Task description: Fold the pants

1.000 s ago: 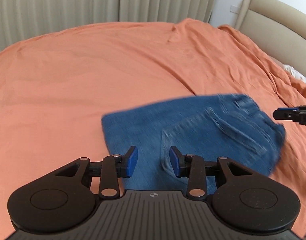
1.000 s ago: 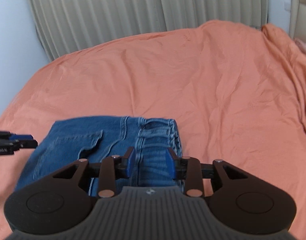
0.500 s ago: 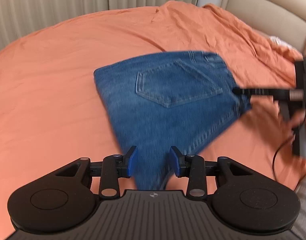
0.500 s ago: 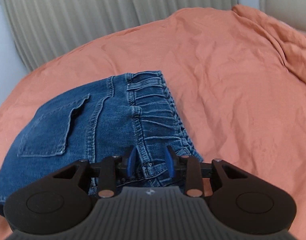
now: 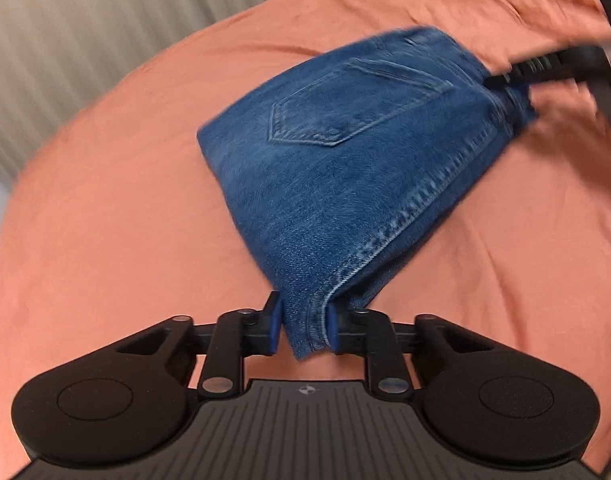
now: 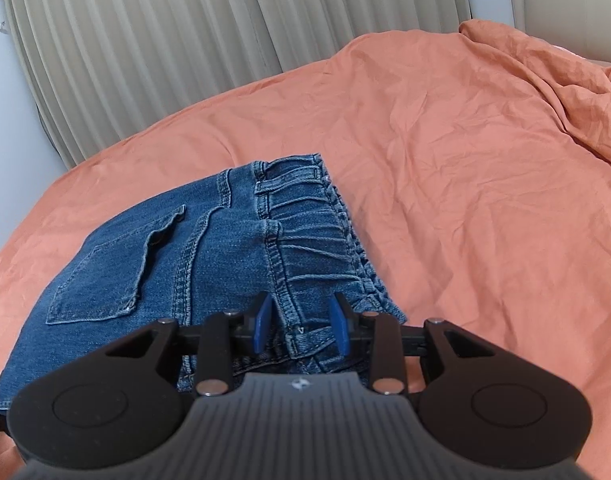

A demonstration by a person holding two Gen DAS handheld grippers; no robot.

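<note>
Left wrist view: the left gripper point(image 5: 304, 326) has its jaws clamped on a hem corner of the folded jeans point(image 5: 353, 152), which lie on the orange bedsheet point(image 5: 105, 208); half a second ago those jaws merely straddled the cloth. Right wrist view alone shows the right gripper point(image 6: 301, 326), jaws part-open astride the gathered waistband point(image 6: 317, 232), apparently not pinching. Beyond hang pleated curtains point(image 6: 145, 52).

Black left tool point(image 5: 303, 330), blue pads point(image 5: 274, 322), ribbed grey housing
</note>
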